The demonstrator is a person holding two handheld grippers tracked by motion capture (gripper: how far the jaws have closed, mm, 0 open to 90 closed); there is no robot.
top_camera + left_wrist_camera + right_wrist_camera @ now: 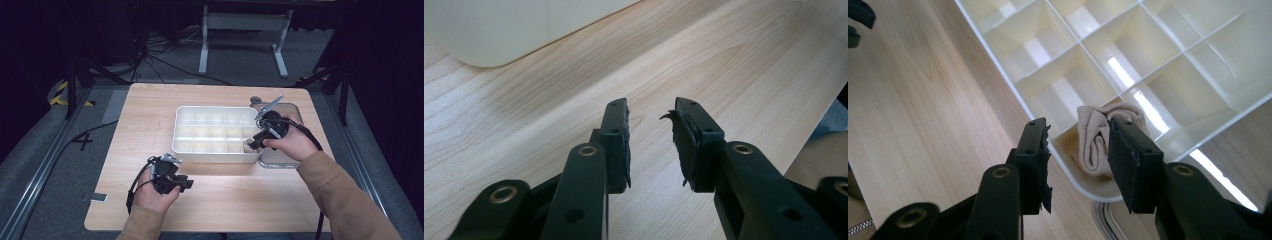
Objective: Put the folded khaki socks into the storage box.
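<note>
The right gripper (1075, 165) is standing wide and empty — the rolled beige sock (1100, 140) just beyond its jaws is sitting in the white divider tray's (1013, 95) corner compartment, apparently placed — while the left gripper (651, 145) is waiting open over bare table.

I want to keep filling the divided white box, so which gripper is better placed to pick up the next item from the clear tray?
Probably the right gripper: open, above the white box's corner compartment holding the rolled beige cloth, beside the clear tray. The left gripper sits open over bare table, farther away.
</note>
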